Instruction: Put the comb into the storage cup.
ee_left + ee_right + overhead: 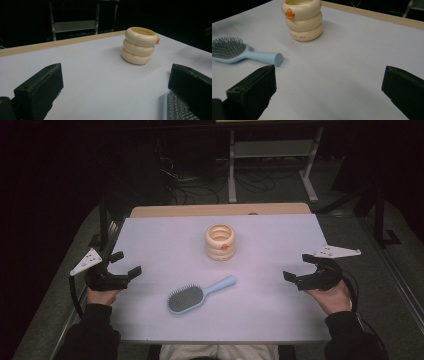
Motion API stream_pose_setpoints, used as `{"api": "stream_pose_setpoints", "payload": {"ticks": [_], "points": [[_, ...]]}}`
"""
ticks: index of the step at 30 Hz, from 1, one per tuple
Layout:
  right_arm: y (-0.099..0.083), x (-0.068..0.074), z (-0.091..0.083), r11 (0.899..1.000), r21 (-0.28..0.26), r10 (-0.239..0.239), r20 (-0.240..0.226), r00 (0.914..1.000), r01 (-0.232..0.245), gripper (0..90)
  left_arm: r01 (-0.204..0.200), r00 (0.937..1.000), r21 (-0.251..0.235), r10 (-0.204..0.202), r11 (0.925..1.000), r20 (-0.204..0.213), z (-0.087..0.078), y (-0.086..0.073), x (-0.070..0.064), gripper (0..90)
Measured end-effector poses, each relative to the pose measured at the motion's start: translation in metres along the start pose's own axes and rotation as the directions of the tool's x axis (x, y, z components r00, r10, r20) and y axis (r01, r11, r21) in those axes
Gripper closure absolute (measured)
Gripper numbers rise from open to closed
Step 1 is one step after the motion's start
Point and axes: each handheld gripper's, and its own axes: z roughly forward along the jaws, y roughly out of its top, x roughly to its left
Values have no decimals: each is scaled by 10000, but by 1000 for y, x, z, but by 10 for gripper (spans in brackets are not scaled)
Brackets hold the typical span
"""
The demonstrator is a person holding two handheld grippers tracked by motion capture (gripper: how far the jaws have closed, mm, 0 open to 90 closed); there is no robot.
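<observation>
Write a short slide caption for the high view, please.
Two open grippers, left and right, flank a blue hairbrush and cream cup.

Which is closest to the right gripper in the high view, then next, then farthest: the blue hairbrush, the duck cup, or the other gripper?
1. Blue hairbrush: its handle tip points toward the right gripper, at the table's middle front.
2. Duck cup: farther back, centre.
3. Left gripper: across at the table's left edge.

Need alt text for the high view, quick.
A blue hairbrush lies bristles-up on a white table, in front of a cream ring-stacked cup with an orange beak. The left gripper and right gripper rest open at the sides.
</observation>
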Motion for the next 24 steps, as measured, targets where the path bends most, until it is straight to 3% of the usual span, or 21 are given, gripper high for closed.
{"api": "stream_pose_setpoints", "payload": {"ticks": [6,24], "points": [[13,4,0,9995,98,-299,-107,9995,300,0,-21,10000,69,21,10000,16,1,0,-1,0],[42,7,12,9974,357,-613,-422,9972,628,0,9,10000,-22,-9,10000,61,0,0,-1,0]]}}
